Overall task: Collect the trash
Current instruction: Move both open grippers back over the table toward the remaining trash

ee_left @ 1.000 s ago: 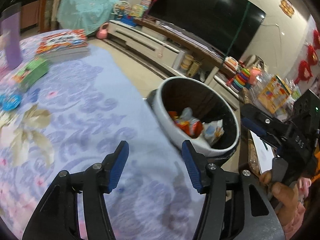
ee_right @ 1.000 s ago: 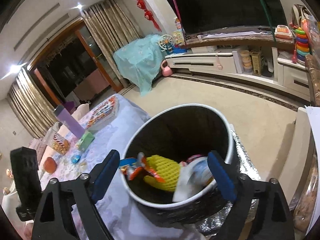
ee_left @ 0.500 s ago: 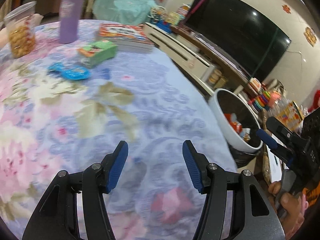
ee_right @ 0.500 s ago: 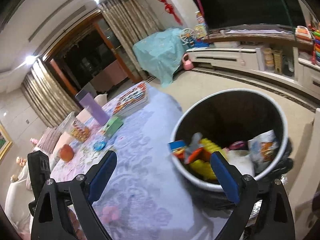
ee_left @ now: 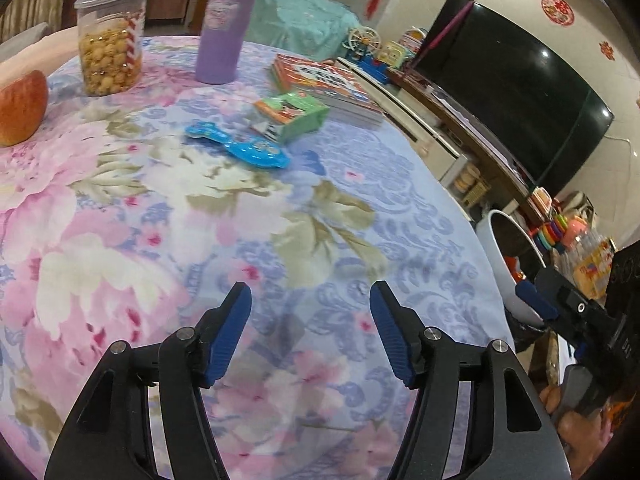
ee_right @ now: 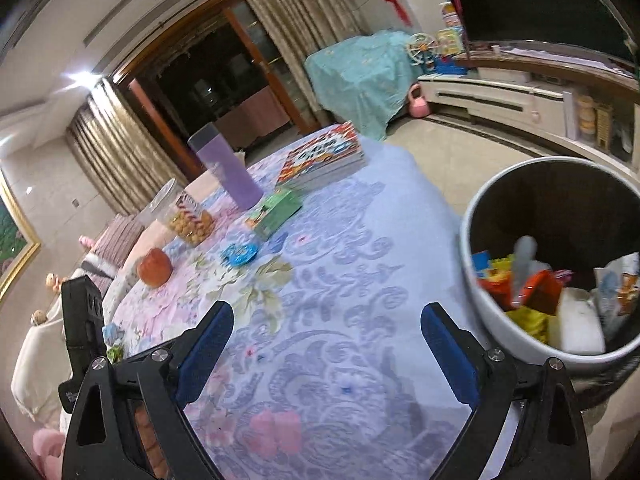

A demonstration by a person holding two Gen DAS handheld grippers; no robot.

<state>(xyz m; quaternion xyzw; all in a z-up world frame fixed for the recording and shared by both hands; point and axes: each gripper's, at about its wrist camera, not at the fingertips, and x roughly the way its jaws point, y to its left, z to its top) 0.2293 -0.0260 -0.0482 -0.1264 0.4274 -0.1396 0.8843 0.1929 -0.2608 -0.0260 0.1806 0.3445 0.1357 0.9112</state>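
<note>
Your left gripper [ee_left: 310,322] is spread apart over the flowery tablecloth [ee_left: 160,216] with nothing in it, and its jaws have just been opening a bit more. Your right gripper [ee_right: 326,354] is spread wide and empty too. The blue wrapper [ee_left: 240,148] lies on the table beside the green box [ee_left: 294,114]. The trash bin [ee_right: 480,216] stands past the table edge, with trash inside.

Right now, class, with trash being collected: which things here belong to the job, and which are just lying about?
Belong to the job:
blue wrapper
bin
left gripper, open and empty
right gripper, open and empty

Just lying about:
apple
snack jar
purple bottle
books
green box
</note>
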